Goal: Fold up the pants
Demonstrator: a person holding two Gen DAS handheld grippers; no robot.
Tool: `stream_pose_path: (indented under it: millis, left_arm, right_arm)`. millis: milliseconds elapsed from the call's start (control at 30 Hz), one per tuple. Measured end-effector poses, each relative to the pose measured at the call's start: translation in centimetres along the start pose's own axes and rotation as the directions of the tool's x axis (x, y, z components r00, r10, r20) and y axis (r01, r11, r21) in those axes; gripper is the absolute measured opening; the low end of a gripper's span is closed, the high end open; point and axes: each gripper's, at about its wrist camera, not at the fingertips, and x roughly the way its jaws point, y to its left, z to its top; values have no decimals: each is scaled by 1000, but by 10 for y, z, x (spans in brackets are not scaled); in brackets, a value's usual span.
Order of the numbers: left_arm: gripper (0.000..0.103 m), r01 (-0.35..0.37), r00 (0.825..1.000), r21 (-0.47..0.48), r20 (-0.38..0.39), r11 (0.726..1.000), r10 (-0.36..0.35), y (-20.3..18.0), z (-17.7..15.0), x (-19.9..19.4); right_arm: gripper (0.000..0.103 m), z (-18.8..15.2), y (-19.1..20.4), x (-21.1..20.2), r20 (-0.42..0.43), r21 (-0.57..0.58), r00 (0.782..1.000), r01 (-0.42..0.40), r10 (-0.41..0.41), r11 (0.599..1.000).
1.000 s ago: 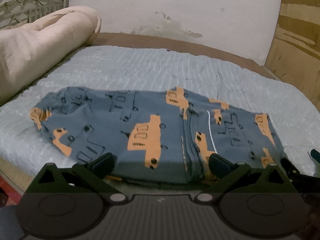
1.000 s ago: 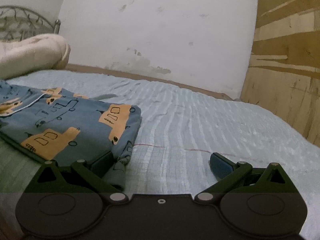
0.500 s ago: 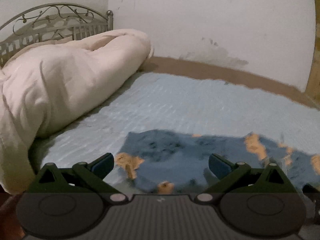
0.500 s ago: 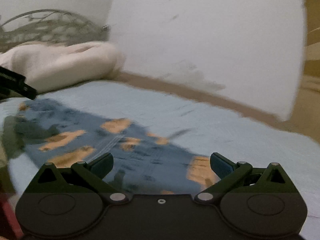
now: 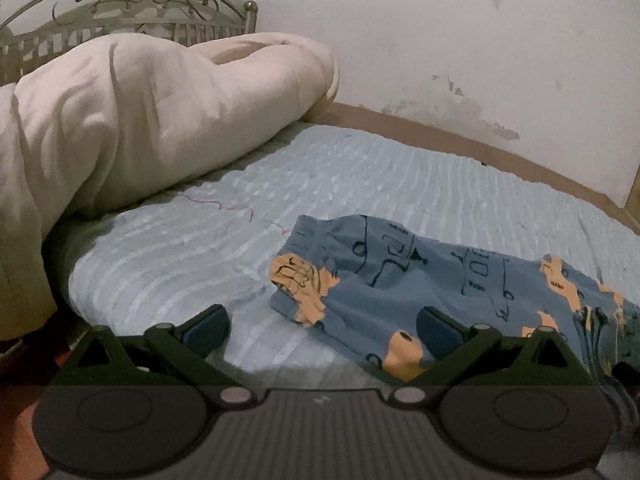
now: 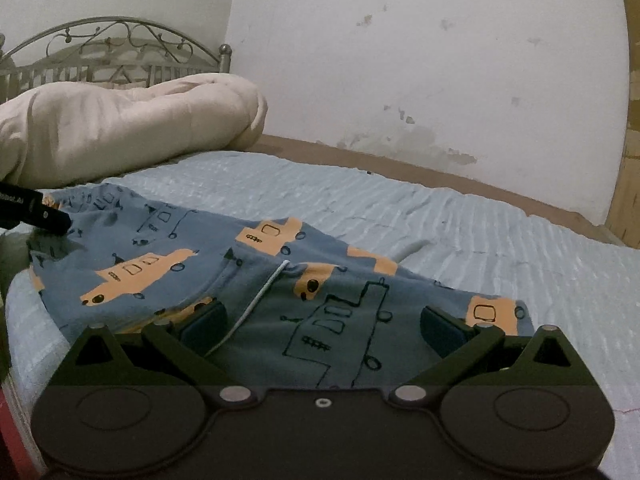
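Note:
Blue pants (image 6: 320,292) with orange vehicle prints lie flat on the light blue bedspread (image 6: 460,232). In the left wrist view their left end (image 5: 400,280) lies before my left gripper (image 5: 320,322), which is open and empty at the near edge of that end. My right gripper (image 6: 320,322) is open and empty at the pants' near edge, with a white drawstring (image 6: 260,292) between its fingers. The left gripper's tip (image 6: 36,212) shows at the left edge of the right wrist view, over the pants' left end.
A rolled cream duvet (image 5: 140,120) lies at the left against a metal headboard (image 5: 128,0). A white stained wall (image 6: 420,60) stands behind the bed. A wooden panel (image 6: 630,180) is at the far right.
Both grippers have swung left. The left one now faces the pants' left end and the duvet. The right one now faces the middle of the pants instead of their right end.

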Motion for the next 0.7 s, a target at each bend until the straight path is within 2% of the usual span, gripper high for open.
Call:
stream_pose_path:
  millis: [67, 133, 267, 400, 500, 600, 700]
  left_arm:
    - [102, 39, 999, -27, 10, 999, -39, 4, 1, -3]
    - [102, 112, 994, -85, 18, 990, -111, 11, 3, -4]
    - [102, 236, 971, -257, 19, 937, -239, 32, 6, -1]
    - [102, 225, 962, -366, -62, 903, -265, 45, 13, 19]
    - [100, 213, 959, -396, -91, 893, -270, 47, 20, 27]
    - [94, 191, 963, -393, -103, 900, -249, 46, 20, 28]
    - [92, 183, 966, -383, -100, 906, -237, 44, 18, 27]
  right_arm:
    - [102, -1, 2, -1, 9, -8, 1000, 7, -7, 1000]
    - [102, -2, 4, -2, 15, -14, 1000, 14, -14, 1000]
    - [102, -2, 6, -2, 22, -22, 1000, 21, -21, 1000]
    - [102, -2, 6, -2, 21, -20, 1000, 20, -20, 1000]
    - [102, -3, 6, -2, 23, -22, 1000, 22, -22, 1000]
    - [102, -3, 7, -3, 26, -25, 999, 26, -25, 999]
    - [102, -3, 7, -3, 26, -25, 999, 25, -25, 999]
